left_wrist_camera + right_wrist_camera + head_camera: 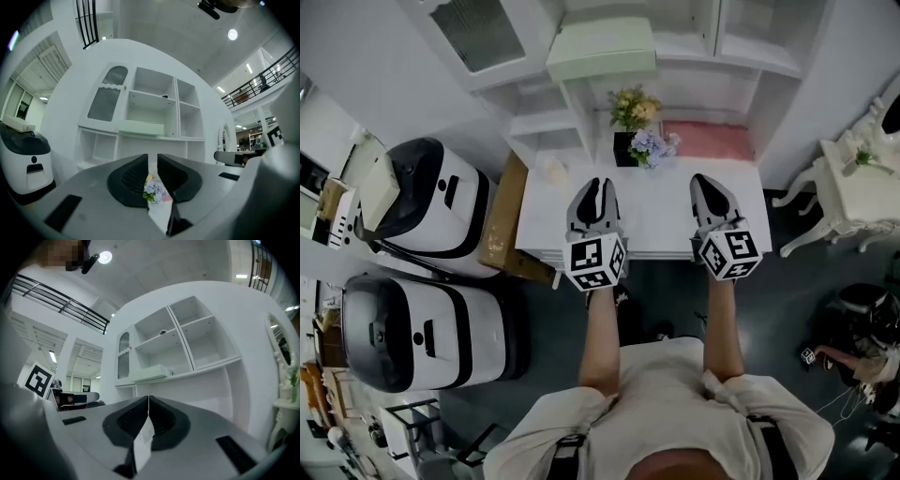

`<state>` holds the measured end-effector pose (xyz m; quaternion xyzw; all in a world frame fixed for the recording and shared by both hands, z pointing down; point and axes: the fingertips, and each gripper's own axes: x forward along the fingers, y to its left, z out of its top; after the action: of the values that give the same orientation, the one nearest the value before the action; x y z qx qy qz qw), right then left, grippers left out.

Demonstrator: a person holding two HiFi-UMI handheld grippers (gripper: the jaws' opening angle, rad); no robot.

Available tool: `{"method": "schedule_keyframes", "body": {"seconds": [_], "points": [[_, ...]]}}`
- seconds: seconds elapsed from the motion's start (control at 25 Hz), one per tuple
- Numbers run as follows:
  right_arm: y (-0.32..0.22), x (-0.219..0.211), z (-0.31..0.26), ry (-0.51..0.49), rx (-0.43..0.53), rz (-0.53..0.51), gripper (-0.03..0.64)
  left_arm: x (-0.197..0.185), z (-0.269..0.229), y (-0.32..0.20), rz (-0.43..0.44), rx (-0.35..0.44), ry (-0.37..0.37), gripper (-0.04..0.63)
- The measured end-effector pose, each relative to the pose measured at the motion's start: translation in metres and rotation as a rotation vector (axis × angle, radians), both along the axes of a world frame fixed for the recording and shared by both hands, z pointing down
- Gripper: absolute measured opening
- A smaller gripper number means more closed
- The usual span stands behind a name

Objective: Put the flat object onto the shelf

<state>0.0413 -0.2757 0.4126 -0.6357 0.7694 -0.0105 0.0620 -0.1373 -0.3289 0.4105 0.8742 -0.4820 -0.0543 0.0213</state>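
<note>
A pale green flat box point(602, 49) lies on a ledge of the white shelf unit point(741, 37); it also shows in the left gripper view point(141, 127) and the right gripper view point(151, 372). A pink flat pad point(708, 141) lies at the back right of the white table point(656, 220). My left gripper point(594, 187) hovers over the table's front left, its jaws a narrow slit apart point(153, 157) with nothing between them. My right gripper point(705, 180) hovers at the front right, tips touching point(148, 398), holding nothing.
A black vase of flowers point(636, 127) stands at the table's back centre. Two white rounded machines point(422, 202) point(422, 328) and a cardboard sheet point(502, 220) sit to the left. An ornate white side table point(862, 187) stands to the right.
</note>
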Motion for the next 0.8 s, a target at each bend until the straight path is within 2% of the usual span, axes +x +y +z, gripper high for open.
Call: {"method": "schedule_keyframes", "body": {"seconds": [0.12,0.32,0.56,0.8], "points": [[0.012,-0.014,0.007,-0.003,0.002,-0.032,0.069,-0.008,0.004,0.018,0.005,-0.001,0.003,0.014],[0.025,-0.035,0.018,-0.004,-0.007,-0.089,0.069,-0.018,0.011,0.043,0.010,0.000,0.007,0.011],[0.034,-0.053,0.024,0.018,-0.028,-0.111,0.067,-0.038,0.010,0.059,0.001,0.011,0.039,0.011],[0.035,-0.063,0.021,0.037,-0.036,-0.128,0.067,-0.041,0.007,0.067,0.026,0.011,0.047,0.011]]}}
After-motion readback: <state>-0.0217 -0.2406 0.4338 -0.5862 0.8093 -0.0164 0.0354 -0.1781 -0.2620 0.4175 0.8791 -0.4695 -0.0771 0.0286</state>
